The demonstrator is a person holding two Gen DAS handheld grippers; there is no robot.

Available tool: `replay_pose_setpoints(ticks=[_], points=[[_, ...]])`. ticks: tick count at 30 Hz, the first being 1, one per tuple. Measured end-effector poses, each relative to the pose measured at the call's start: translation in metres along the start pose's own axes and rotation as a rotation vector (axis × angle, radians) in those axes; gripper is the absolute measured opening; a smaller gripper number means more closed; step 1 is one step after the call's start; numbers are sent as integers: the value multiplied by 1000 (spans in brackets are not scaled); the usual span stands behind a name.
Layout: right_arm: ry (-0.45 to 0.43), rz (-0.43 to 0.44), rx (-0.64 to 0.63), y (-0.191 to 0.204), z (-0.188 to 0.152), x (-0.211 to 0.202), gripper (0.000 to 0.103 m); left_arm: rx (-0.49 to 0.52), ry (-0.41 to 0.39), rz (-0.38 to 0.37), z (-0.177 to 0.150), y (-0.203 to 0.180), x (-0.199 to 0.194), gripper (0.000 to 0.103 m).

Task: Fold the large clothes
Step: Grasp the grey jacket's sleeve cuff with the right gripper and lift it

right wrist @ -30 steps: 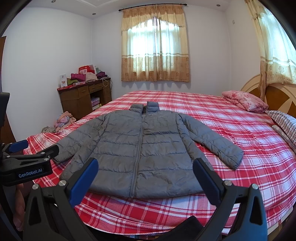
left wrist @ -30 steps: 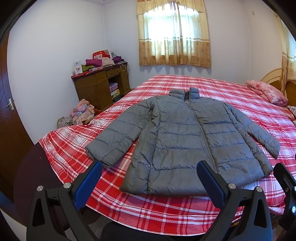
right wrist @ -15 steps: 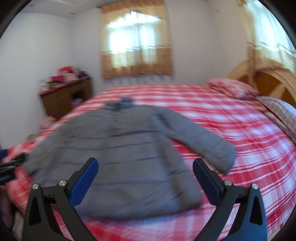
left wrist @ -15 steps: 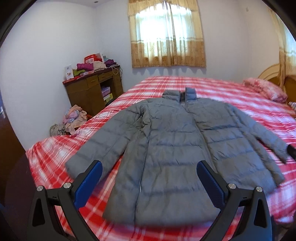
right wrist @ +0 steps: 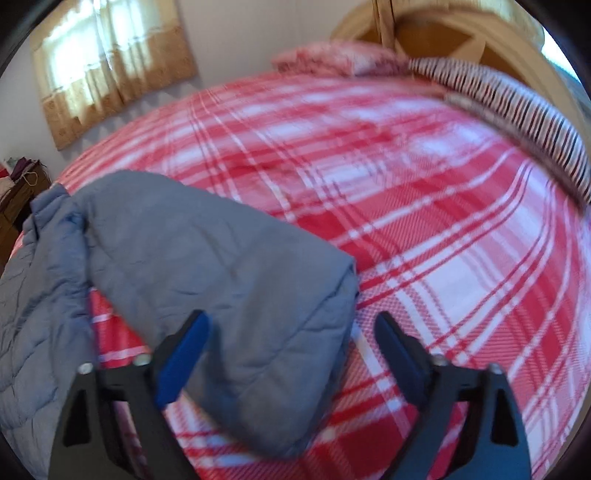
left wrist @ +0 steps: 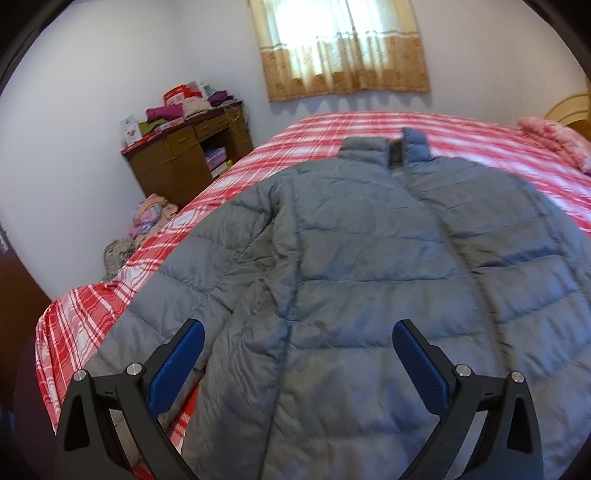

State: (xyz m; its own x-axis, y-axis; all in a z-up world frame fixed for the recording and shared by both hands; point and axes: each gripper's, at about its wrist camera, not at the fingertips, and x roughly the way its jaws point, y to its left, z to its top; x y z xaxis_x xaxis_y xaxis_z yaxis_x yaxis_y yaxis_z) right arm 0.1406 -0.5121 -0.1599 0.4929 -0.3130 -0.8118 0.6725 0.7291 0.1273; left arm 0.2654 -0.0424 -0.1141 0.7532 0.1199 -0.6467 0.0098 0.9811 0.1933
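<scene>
Jacket (left wrist: pixel 369 295) flat on the bed (right wrist: pixel 406 184). Your left gripper (left wrist: pixel 299 354) and right gripper (right wrist: pixel 291 339) hover over it, fingers spread, gripping nothing.

Your left wrist view looks low over the jacket (left wrist: pixel 369 280) body from its hem, facing the window (left wrist: pixel 343 40) wall. Your right wrist view sits close above one sleeve (right wrist: pixel 236 273), facing the headboard (right wrist: pixel 443 33). Both share jacket and bed (left wrist: pixel 332 129).
</scene>
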Motion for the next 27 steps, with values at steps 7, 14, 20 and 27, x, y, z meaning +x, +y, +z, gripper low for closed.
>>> replay_pose_setpoints(ticks=[7,14,20,27], points=[[-67,42,-68,10,22,-21,18,-10,82,16,9,28,35,102],[-243,118,-186,75,69,-78,16,-27,68,-13,54,54,39,102],[-313,206,-403,196,65,-101,15,-28,-7,13,76,62,32,102],[-296,237,-625,314,10,-57,15,-55,-25,50,71,76,36,102]])
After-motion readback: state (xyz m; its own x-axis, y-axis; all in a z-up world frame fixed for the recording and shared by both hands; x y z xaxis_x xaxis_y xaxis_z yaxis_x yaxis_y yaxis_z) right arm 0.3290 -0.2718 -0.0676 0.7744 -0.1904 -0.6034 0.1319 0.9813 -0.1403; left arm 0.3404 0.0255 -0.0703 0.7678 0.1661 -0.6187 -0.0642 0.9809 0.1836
